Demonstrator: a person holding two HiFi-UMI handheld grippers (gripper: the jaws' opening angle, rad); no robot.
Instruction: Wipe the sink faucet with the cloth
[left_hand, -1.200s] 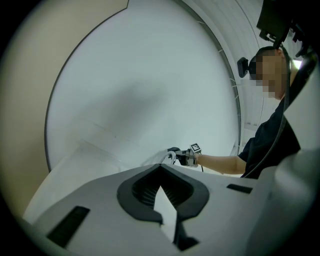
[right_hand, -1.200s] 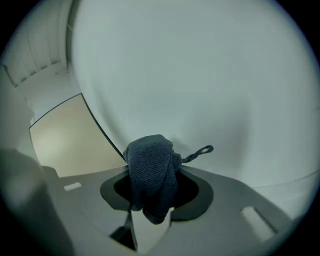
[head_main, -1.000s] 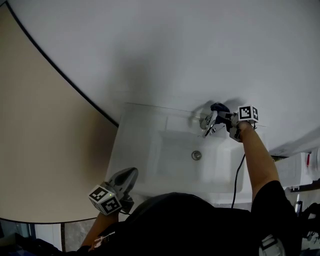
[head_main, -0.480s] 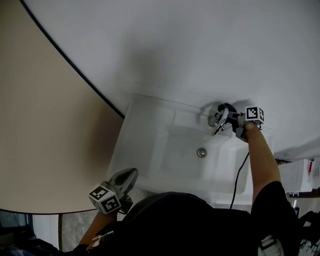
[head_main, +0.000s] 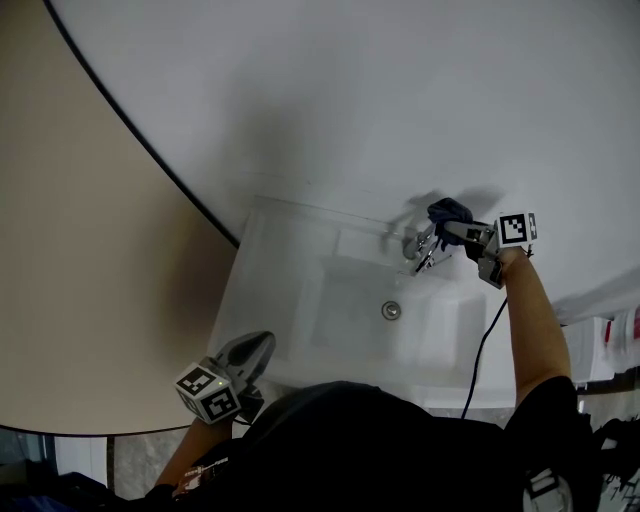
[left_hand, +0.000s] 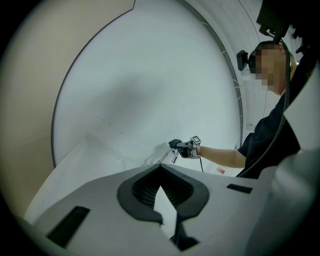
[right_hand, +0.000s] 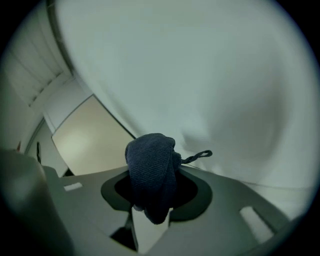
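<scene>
The chrome faucet (head_main: 419, 246) stands at the back rim of the white sink (head_main: 290, 300). My right gripper (head_main: 455, 226) hovers just above and to the right of it, shut on a bunched dark blue cloth (head_main: 448, 211). Its jaws have just been closing a little with the cloth between them. In the right gripper view the cloth (right_hand: 151, 170) bulges out of the jaws, a thin loop trailing to the right; the faucet is hidden there. The left gripper view shows the faucet (left_hand: 167, 156) and cloth (left_hand: 175, 144) far off. My left gripper (head_main: 256, 351) rests at the sink's near left corner, shut and empty.
The drain (head_main: 391, 311) lies in the middle of the basin. A white wall rises straight behind the sink, and a beige curved panel (head_main: 90, 250) fills the left. A black cable (head_main: 480, 350) hangs from the right forearm. White items (head_main: 600, 345) sit at the far right.
The right gripper has lifted with the cloth, away from the faucet's top, up and slightly right, and has rolled. The left gripper has stayed where it was.
</scene>
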